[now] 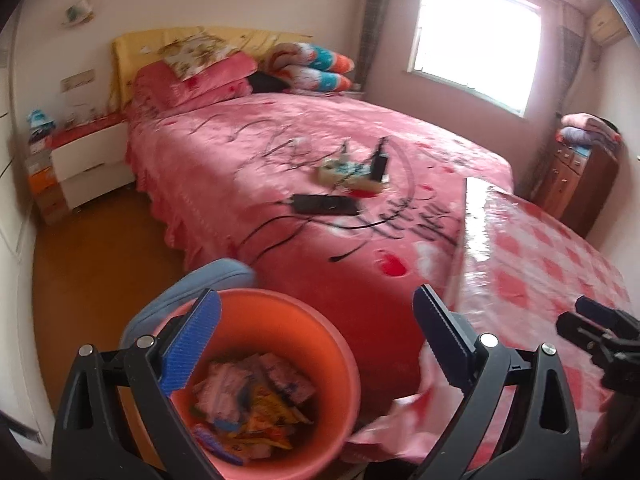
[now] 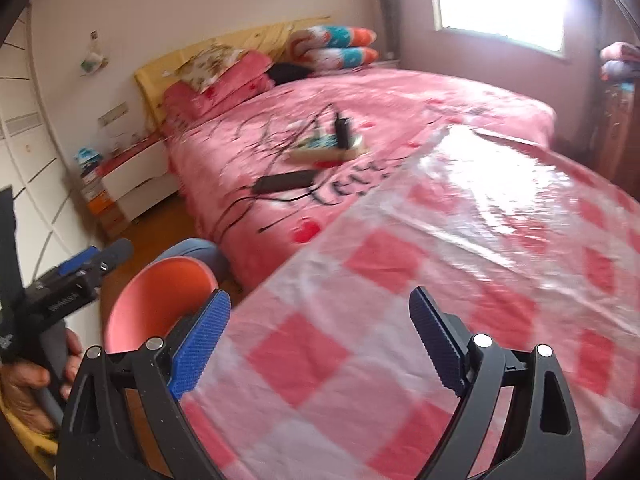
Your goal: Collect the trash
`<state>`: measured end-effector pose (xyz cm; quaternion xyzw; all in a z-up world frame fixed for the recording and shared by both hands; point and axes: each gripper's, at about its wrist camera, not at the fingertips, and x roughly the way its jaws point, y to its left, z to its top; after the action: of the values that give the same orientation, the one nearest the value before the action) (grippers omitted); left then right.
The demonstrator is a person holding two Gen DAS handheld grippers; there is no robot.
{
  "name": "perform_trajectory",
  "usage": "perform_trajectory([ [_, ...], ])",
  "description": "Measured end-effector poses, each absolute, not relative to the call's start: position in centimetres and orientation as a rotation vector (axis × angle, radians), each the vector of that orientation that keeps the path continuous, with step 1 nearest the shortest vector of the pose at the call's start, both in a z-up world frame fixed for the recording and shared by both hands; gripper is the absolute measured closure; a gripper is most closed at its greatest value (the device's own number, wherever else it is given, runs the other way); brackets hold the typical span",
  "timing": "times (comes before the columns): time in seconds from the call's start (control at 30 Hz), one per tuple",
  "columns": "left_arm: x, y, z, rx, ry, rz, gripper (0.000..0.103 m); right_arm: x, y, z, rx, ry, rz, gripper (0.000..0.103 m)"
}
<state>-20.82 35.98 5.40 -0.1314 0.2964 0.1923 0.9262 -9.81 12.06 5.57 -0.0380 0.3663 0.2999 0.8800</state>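
Left gripper (image 1: 316,336) with blue ribbed pads spread wide, nothing between them, hanging over round orange plastic bucket (image 1: 320,332). Inside the bucket, heap of crumpled wrappers and paper scraps (image 1: 256,396), yellow, pink and blue. Bucket on the wooden floor, just beside the corner of a table under a red-and-white checked plastic cloth (image 2: 400,300), with a pale blue cushion (image 1: 208,280) behind it. Right gripper (image 2: 320,344) likewise spread and empty, poised above the checked cloth, nothing lying on the cloth under it. Beyond, bed with pink patterned cover (image 1: 280,148), carrying a black oblong device (image 1: 324,204) with cable and a small pile of boxes (image 1: 352,172).
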Motion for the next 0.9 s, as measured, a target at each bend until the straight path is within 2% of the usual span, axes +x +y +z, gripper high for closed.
perform_trajectory([
  [0.9, -13.4, 18.2, 9.5, -0.082, 0.610, 0.165, 0.006, -9.0, -5.5, 7.3, 0.061, 0.624, 0.261, 0.009],
])
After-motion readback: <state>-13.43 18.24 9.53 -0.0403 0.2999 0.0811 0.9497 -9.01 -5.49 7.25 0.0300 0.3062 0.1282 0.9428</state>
